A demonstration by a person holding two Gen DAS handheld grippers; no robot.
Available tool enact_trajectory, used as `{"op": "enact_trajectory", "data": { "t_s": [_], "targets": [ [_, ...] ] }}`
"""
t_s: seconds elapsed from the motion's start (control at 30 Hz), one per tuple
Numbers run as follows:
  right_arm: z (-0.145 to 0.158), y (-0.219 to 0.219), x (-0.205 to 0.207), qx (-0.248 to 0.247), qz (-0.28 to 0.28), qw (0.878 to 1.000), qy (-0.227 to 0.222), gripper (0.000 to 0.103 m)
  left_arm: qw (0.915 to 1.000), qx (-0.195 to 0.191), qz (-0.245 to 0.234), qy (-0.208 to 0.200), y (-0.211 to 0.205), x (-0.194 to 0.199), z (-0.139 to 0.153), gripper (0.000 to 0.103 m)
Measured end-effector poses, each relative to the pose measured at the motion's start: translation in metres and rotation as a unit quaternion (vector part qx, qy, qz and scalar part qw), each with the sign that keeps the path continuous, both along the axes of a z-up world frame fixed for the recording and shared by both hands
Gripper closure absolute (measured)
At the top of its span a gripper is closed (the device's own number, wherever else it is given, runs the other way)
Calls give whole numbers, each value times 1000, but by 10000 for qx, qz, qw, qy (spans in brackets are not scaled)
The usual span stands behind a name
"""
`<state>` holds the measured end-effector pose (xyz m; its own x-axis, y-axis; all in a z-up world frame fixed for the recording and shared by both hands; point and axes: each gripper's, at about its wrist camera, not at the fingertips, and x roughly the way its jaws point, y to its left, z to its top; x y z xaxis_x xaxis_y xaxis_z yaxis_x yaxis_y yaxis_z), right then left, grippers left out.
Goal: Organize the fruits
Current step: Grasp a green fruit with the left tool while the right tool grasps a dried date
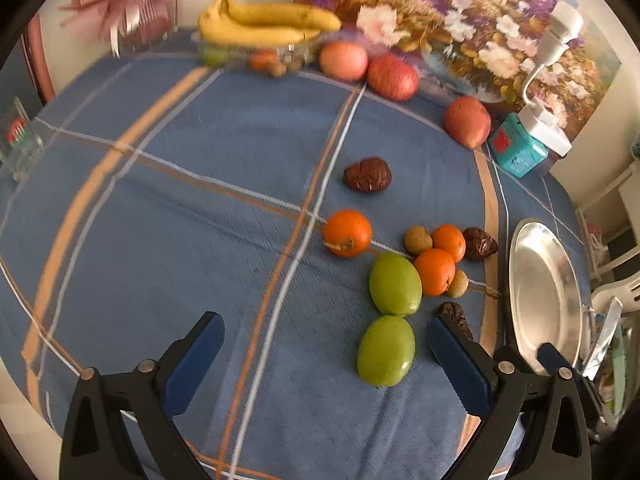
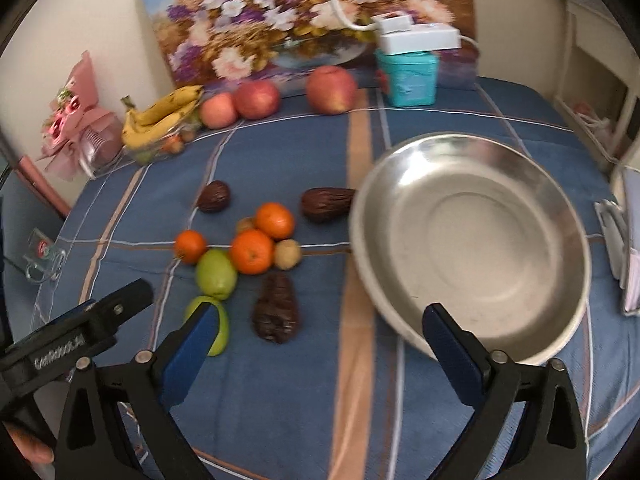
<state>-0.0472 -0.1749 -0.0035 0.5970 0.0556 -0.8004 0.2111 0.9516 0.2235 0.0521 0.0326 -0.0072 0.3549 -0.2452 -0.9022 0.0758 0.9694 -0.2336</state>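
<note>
- Blue-padded fingers of the left gripper (image 1: pixel 326 354) frame the bottom of the left wrist view, jaws spread wide and gripping nothing, hovering over the checked blue tablecloth (image 1: pixel 180 208).
- Right gripper (image 2: pixel 320 338) likewise has its jaws spread and bare; the steel bowl (image 2: pixel 472 248) sits at its 1 o'clock, with no fruit in it.
- Nearest loose fruit for the left gripper is a green fruit (image 1: pixel 386 350) at 1 o'clock, just inside the right finger, with a 2nd green fruit (image 1: pixel 395 283) touching it beyond.
- Further on lie 3 oranges (1 apart at 12 o'clock (image 1: pixel 347 233), 2 huddled with small tan fruits (image 1: pixel 434 272)) and dark wrinkled fruits (image 1: pixel 367 174).
- Apples (image 1: pixel 392 76) and bananas (image 1: pixel 264 24) sit at the far edge, the bananas over a clear dish.
- Likely step: grasp the nearest green fruit. To do it well, I would centre the jaws across its narrower width, come down low so the pads meet its widest part, and close gently, since a smooth rounded skin may squirt out and knock its neighbour.
</note>
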Motion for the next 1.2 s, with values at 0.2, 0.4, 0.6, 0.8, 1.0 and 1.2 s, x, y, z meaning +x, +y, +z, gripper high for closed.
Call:
{"op": "enact_trajectory", "data": {
  "t_s": [0.2, 0.4, 0.6, 0.8, 1.0, 1.2],
  "targets": [
    [-11, 14, 19, 38, 348, 9992, 211, 26, 9990, -249, -28, 381, -7, 0, -15, 2],
    [-30, 19, 33, 165, 540, 9970, 528, 37, 9945, -640, -153, 811, -15, 0, -29, 22],
    [-39, 27, 39, 78, 690, 9951, 701, 47, 9900, -954, -291, 995, -24, -2, -34, 48],
    [-44, 38, 41, -74, 863, 9933, 761, 60, 9872, -1135, -259, 1088, -25, -2, -37, 61],
    [-44, 39, 38, -100, 898, 9929, 771, 65, 9859, -1254, -135, 1104, -18, -2, -38, 61],
    [-43, 27, 29, -84, 719, 9942, 793, 65, 9894, -1094, -45, 952, -7, -5, -32, 61]
  ]
}}
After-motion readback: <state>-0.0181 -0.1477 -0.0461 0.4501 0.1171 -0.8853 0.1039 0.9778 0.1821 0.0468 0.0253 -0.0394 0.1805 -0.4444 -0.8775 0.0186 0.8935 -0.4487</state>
